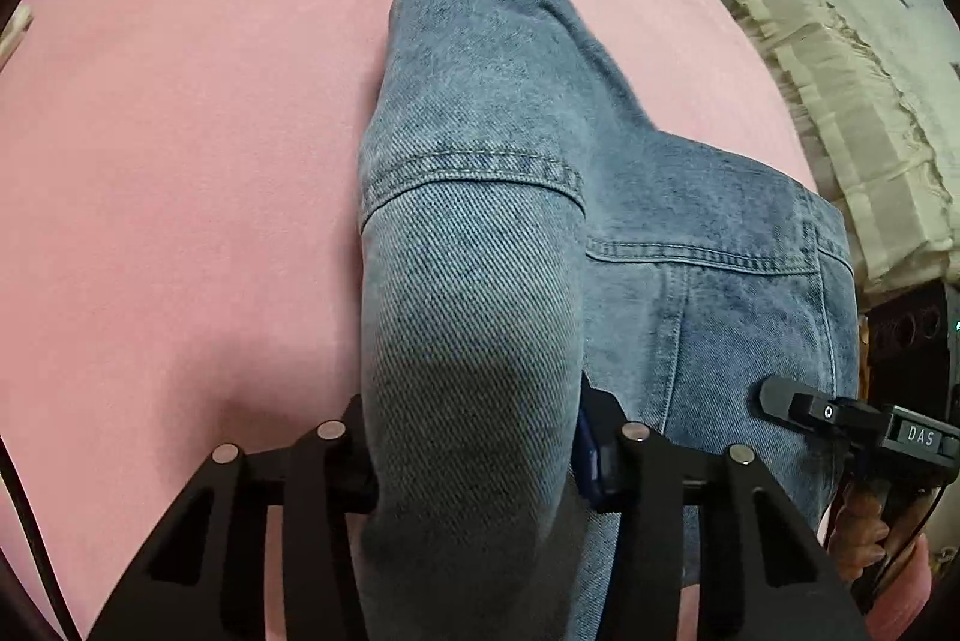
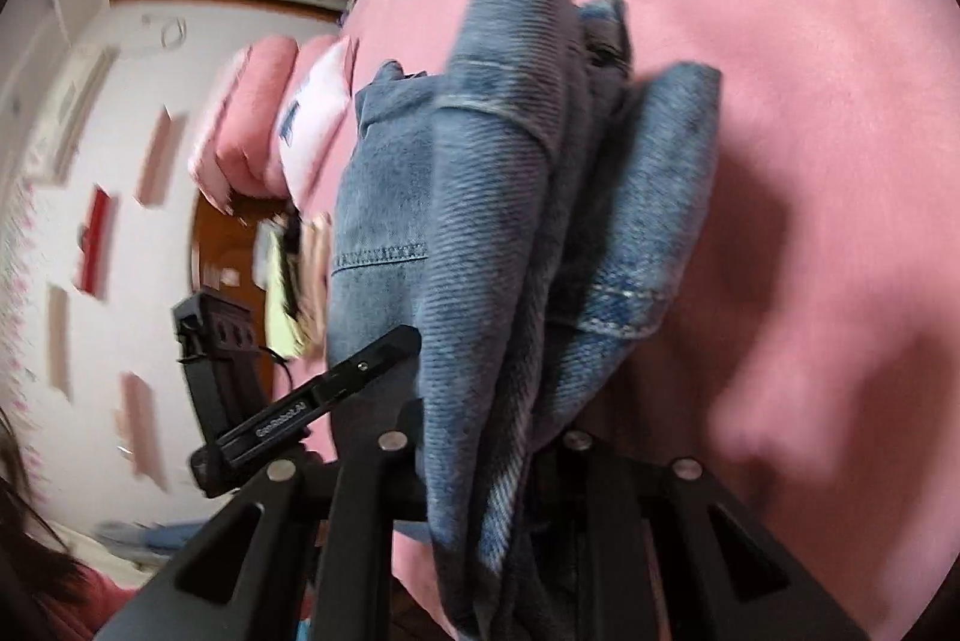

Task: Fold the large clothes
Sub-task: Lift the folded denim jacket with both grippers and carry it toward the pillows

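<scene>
A blue denim jacket [image 1: 690, 245] lies partly on the pink bed sheet [image 1: 180, 161], with one part raised. My left gripper [image 1: 474, 461] is shut on a thick fold of the denim, which bulges up between its fingers. My right gripper [image 2: 480, 461] is shut on a bunched fold of the same jacket [image 2: 480, 221], whose folds hang above the sheet [image 2: 810, 101]. The right gripper also shows at the right edge of the left wrist view [image 1: 798, 407]. The left gripper also shows in the right wrist view [image 2: 360, 371] against the jacket's left side.
A cream blanket pile [image 1: 840, 71] lies beyond the bed's right edge. Pink pillows and a white cloth [image 2: 282, 125] sit at the bed's far end. A dark speaker box [image 2: 222, 329] stands beside the bed. The right wrist view is motion-blurred.
</scene>
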A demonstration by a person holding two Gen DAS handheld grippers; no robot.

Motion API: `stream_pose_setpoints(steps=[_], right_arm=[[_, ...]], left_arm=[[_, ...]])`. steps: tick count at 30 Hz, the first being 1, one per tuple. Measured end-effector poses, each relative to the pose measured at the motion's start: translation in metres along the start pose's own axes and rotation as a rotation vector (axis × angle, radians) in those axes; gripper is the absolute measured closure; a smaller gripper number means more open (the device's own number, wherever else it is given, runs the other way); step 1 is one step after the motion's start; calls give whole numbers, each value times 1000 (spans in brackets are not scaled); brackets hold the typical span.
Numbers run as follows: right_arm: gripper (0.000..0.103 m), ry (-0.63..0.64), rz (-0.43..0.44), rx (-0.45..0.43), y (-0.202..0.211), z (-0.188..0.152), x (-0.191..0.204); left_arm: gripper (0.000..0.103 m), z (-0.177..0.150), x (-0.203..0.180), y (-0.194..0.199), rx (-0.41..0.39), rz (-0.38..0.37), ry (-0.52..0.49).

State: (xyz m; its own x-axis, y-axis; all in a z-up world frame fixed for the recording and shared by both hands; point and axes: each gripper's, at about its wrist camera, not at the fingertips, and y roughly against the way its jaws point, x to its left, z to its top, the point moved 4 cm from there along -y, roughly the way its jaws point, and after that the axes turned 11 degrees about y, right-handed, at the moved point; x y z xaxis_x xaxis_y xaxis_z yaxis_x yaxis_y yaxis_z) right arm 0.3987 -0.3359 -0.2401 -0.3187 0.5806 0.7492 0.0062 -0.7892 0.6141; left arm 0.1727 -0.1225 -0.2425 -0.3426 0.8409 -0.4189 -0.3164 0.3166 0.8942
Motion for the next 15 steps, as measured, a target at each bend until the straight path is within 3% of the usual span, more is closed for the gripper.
stream_pose_setpoints(steps=[6,10,15], right_arm=[[86,26,-76,80,-15,-52,61],[86,33,-94,167,-51,-90,116],[86,50,-65,272,-114,-115,187]], left_arm=[[61,-46,59,53,62,-26,16],[61,-77,108,97,81,24,42],[61,-91,205,168,55,99,128]])
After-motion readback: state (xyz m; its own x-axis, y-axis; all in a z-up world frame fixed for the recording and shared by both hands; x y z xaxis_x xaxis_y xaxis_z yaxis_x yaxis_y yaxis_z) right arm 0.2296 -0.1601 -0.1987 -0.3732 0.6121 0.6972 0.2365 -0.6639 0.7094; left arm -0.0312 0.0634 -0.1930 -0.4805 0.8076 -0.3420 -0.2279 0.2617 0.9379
